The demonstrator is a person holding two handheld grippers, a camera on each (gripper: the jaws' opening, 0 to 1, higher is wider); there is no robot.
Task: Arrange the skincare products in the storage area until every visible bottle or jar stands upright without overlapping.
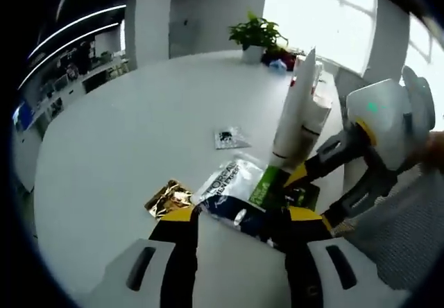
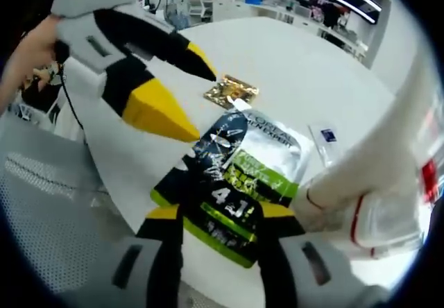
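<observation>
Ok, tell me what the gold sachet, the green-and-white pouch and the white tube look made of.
Gold sachet: likely metallised foil, crinkled and mirror-shiny.
Green-and-white pouch: glossy printed plastic film, by its glare and creases.
White tube: seemingly smooth plastic with a soft sheen.

My left jaws crowded by the sachet pack [image 1: 232,190], white tube [image 1: 300,117] perhaps leaning just right, gold packet [image 1: 167,198] left, open tabletop [image 1: 125,127] beyond
</observation>
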